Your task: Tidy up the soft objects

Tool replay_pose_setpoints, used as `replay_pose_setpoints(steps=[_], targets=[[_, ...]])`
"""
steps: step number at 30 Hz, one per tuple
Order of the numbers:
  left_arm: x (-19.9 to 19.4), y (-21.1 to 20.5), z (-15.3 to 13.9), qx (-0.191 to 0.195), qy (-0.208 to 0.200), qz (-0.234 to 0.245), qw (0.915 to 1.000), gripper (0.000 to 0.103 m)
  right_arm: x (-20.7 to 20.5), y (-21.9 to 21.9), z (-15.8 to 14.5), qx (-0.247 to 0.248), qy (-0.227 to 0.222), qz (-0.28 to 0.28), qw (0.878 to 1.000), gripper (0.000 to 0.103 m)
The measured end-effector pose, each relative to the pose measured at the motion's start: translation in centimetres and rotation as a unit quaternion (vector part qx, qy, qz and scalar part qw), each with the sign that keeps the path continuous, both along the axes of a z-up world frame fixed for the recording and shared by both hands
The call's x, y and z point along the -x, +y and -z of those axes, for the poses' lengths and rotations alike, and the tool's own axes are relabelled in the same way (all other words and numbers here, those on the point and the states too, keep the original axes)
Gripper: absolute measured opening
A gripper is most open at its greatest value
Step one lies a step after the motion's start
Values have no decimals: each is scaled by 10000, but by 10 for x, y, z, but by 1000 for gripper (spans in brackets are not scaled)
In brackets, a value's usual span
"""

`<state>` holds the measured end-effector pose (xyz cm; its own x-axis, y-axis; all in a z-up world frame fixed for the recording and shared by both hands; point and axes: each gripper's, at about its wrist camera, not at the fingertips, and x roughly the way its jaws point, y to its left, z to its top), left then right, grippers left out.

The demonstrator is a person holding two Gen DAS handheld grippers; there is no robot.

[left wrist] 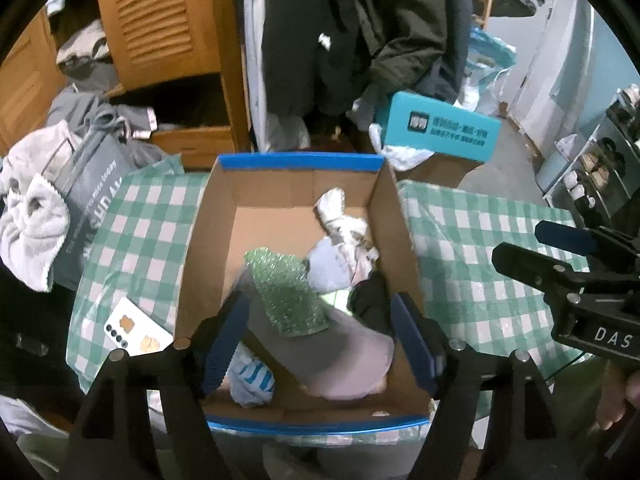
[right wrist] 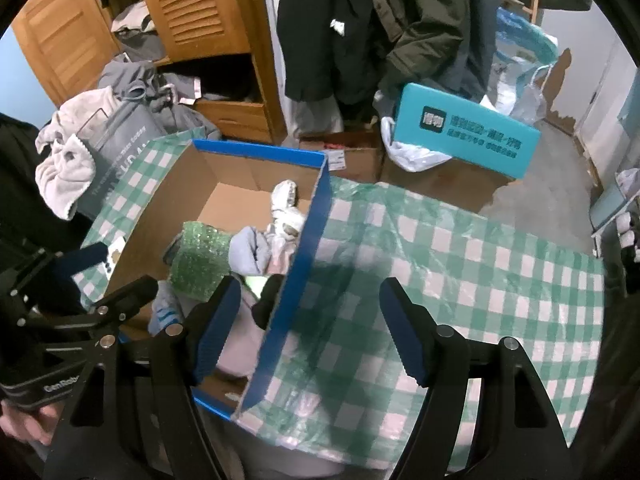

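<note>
A cardboard box (left wrist: 208,240) with blue outer walls stands on the green-checked table; it also shows in the right wrist view (right wrist: 304,264). Inside lie a green bubble-wrap piece (left wrist: 288,292), a pale blue sock (left wrist: 332,268), white socks (left wrist: 344,220), a dark item (left wrist: 370,300), a pinkish cloth (left wrist: 352,360) and a blue-striped sock (left wrist: 252,380). My left gripper (left wrist: 318,344) is open above the box, empty. My right gripper (right wrist: 310,332) is open over the box's right wall, empty; it also shows in the left wrist view (left wrist: 532,248).
A phone (left wrist: 136,332) lies on the checked cloth (right wrist: 460,280) left of the box. A grey bag (left wrist: 88,200) with a pale towel (left wrist: 28,216) stands at the table's left. Behind are a teal box (right wrist: 464,136), hanging coats and a wooden cabinet (left wrist: 160,20).
</note>
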<state>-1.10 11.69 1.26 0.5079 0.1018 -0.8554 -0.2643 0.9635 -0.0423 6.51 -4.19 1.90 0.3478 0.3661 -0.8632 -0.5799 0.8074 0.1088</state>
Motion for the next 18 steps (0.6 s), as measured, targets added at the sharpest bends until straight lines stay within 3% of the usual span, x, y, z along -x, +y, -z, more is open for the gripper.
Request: replay_pose_setpoints(steps=[18], targets=[[-13,-44,-8,-284,-50,550,9981,75,0,-44,-6,-66,-181,288,9994,73]])
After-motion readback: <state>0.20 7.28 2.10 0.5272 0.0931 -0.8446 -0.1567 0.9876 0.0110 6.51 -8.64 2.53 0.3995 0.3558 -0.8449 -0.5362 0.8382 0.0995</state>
